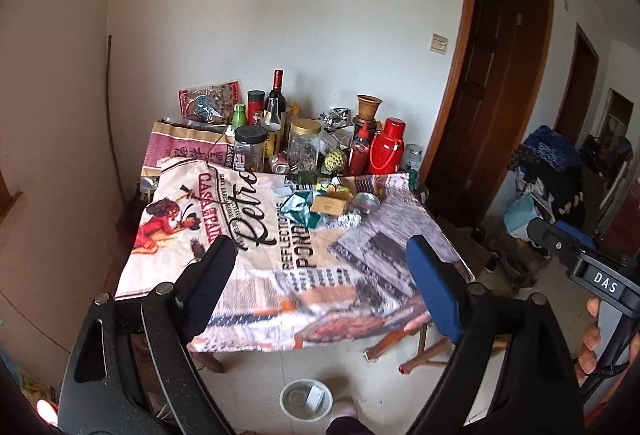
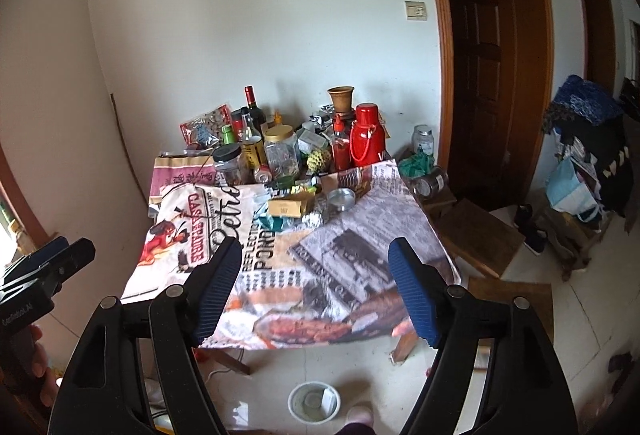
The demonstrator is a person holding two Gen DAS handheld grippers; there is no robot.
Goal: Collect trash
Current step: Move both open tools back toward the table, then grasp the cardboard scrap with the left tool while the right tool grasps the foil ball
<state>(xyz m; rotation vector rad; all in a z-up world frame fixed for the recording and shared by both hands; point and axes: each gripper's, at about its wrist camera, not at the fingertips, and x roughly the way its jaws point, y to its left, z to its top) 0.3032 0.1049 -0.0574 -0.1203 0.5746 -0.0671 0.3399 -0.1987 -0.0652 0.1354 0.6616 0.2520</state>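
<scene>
The trash lies ahead of and beyond both tongs, in a small heap near the middle of the table, toward its far half: a crumpled teal wrapper [image 1: 301, 211], a flat yellowish box [image 1: 330, 203] just behind it, a ball of foil [image 1: 349, 221] beside the box, and a small round tin [image 1: 366, 202] to the right. The box's long side runs roughly across the view, left to right, so tongs coming straight in would meet it broadside. Both tongs hang over the near edge of the table and well short of the heap. The left tongs [image 1: 320, 275] stand wide apart with nothing between them; the right tongs [image 2: 316, 275] are likewise spread and empty. From either camera the heap sits close to the centre line, so neither hand looks clearly nearer; the tin and foil lean to the right hand's side, the wrapper to the left's. A small bin [image 2: 314, 402] stands on the floor below the near table edge, between the two tongs, with something pale already in it. The table [image 1: 256, 299] wears a printed cloth, and jars and bottles crowd its back edge against a white wall. A dark wooden door [image 1: 504, 83] stands to the right.
</scene>
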